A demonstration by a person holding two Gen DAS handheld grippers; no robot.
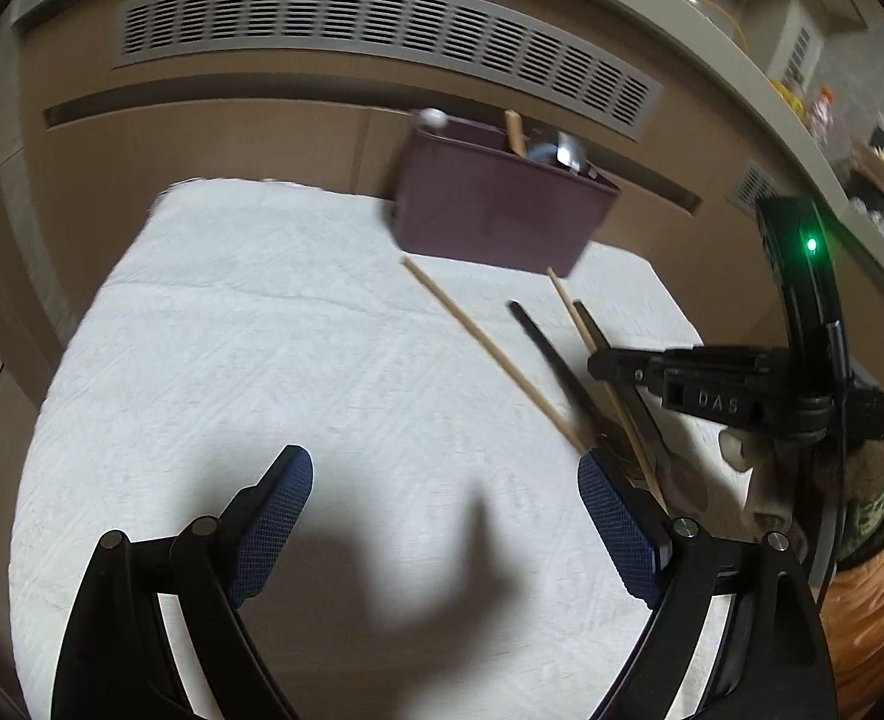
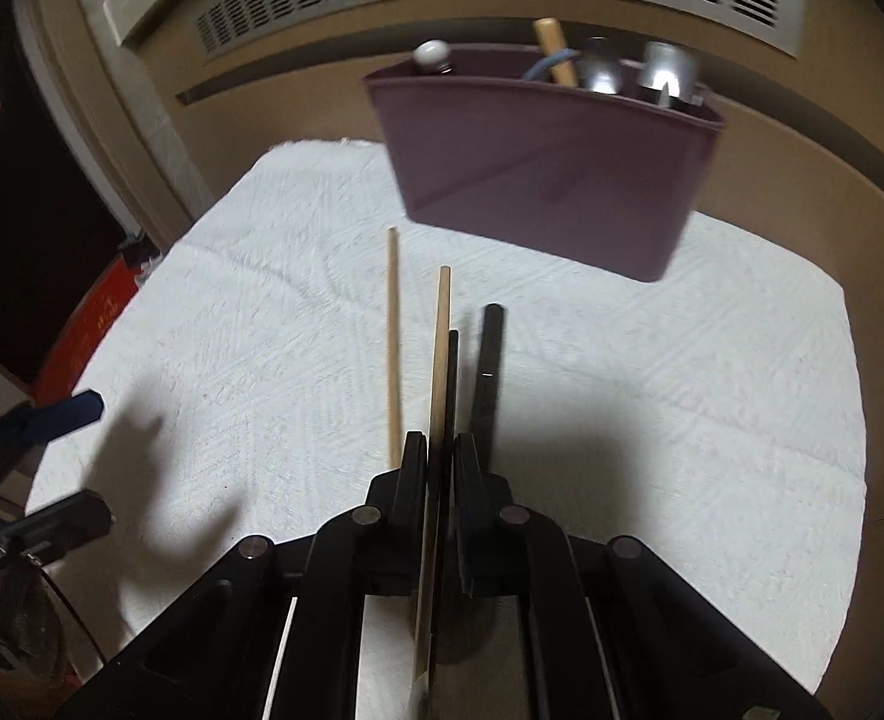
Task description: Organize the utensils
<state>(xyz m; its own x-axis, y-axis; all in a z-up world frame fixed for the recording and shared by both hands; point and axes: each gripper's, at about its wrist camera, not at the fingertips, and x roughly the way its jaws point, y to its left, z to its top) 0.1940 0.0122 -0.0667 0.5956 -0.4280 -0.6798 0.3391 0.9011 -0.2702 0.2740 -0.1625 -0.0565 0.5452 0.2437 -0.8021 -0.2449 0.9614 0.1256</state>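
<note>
right gripper (image 2: 440, 450) clamped on one tan wooden chopstick (image 2: 439, 360) and, seemingly, one black chopstick (image 2: 452, 372), aimed at maroon plastic caddy (image 2: 538, 174) at 12 o'clock for dropping in | left gripper (image 1: 445, 474) agape, empty | loose chopsticks on white towel (image 2: 682, 390)

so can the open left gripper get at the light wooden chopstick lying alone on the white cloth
Probably yes: the left gripper is open and empty, and the lone light wooden chopstick lies bare on the white cloth, just ahead of its right finger.

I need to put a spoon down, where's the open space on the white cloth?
The white cloth is bare left of the leftmost chopstick and in front of the left tongs. It is crowded on the right, where chopsticks lie below the purple holder by the right tongs.
</note>
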